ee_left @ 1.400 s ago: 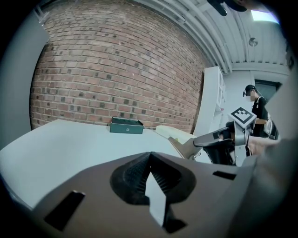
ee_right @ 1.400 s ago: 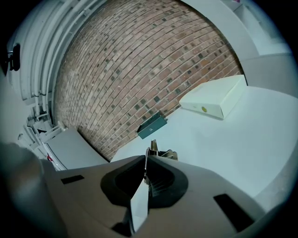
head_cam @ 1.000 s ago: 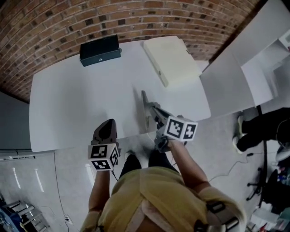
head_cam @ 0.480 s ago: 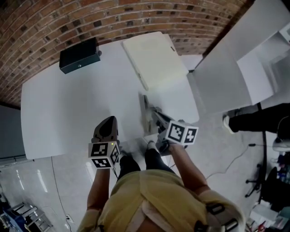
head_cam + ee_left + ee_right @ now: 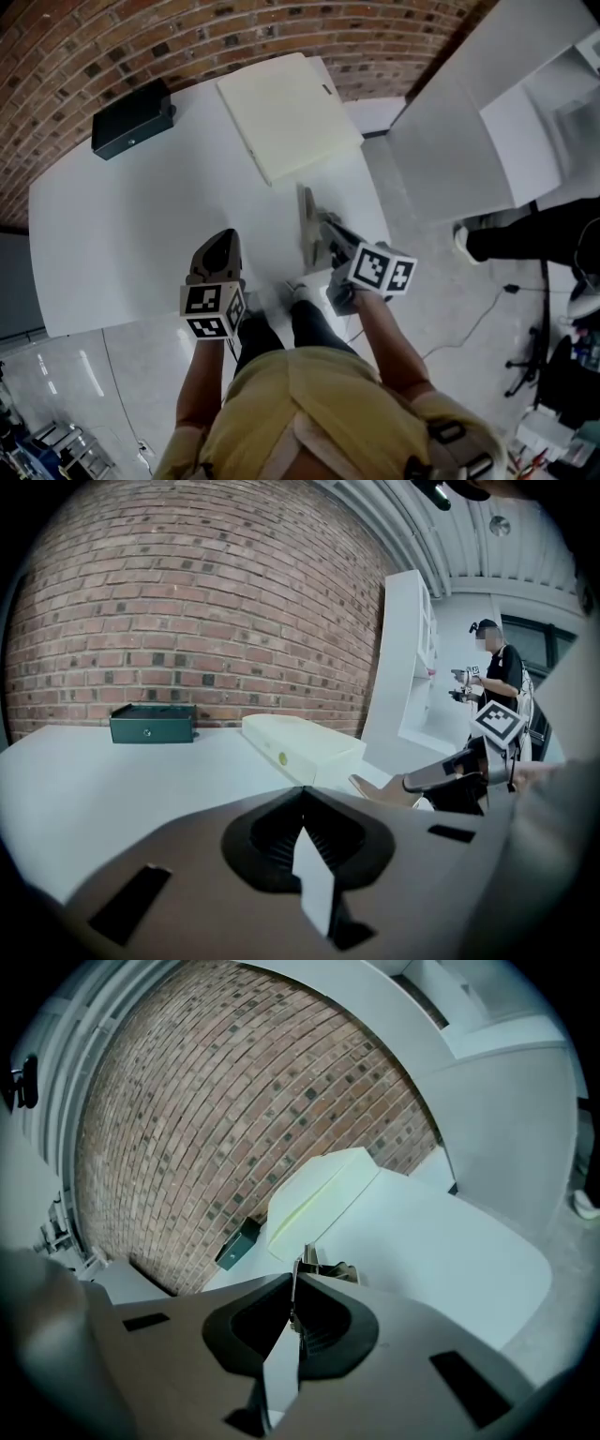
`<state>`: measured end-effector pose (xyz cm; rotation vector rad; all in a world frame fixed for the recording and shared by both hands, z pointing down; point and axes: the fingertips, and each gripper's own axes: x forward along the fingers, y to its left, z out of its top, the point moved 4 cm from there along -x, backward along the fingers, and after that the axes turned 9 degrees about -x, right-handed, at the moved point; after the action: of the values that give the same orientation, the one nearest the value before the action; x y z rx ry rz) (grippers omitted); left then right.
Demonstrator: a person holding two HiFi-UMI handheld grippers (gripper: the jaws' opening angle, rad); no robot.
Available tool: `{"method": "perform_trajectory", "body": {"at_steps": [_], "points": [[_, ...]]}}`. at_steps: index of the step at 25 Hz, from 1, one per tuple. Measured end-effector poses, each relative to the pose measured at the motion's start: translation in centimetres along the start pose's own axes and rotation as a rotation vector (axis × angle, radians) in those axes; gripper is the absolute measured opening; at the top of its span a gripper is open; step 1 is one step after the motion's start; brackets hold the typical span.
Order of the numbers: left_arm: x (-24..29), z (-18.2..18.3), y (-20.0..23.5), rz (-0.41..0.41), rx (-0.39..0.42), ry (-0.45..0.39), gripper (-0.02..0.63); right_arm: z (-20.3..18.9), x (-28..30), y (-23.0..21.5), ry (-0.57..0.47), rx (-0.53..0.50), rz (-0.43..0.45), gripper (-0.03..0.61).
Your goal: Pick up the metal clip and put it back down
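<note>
My right gripper (image 5: 294, 1283) has its jaws closed on a thin metal clip (image 5: 319, 1267), which pokes out just past the tips. Seen from the head, this gripper (image 5: 311, 217) hangs over the white table (image 5: 141, 234) near its front right corner, rolled onto its side. My left gripper (image 5: 217, 255) reaches over the table's front edge, to the left of the right one. In its own view the left gripper (image 5: 302, 799) is shut with nothing between the jaws. That view also shows the right gripper (image 5: 389, 789) off to the right.
A flat cream box (image 5: 286, 117) lies just beyond the right gripper. A dark green box (image 5: 131, 119) sits at the table's far left, against the brick wall. A white cabinet (image 5: 487, 103) stands right of the table. Another person (image 5: 494, 677) stands in the background.
Both grippers have shifted rightward along the table's front edge, toward its right corner. The cream box is now closer to the right gripper. Both pairs of jaws stay as they were.
</note>
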<state>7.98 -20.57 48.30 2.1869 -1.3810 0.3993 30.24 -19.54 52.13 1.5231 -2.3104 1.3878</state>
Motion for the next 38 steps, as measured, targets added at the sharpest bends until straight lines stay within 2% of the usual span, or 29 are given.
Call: {"method": "perform_trajectory", "body": {"at_steps": [4, 14, 27, 38], "points": [[1.3, -0.1, -1.5, -0.012, 0.014, 0.026, 0.002, 1.1, -0.7, -2.0, -0.016, -0.010, -0.026, 0.014], [4.4, 0.1, -4.1, -0.028, 0.029, 0.045, 0.002, 3.2, -1.2, -5.8, -0.041, 0.099, 0.003, 0.014], [4.6, 0.3, -4.1, -0.012, 0.022, 0.045, 0.002, 2.9, 0.0, -7.2, -0.025, 0.119, -0.001, 0.015], [3.9, 0.2, -3.9, 0.019, 0.000, 0.028, 0.002, 2.7, 0.1, -8.1, -0.030, 0.067, -0.035, 0.015]]}}
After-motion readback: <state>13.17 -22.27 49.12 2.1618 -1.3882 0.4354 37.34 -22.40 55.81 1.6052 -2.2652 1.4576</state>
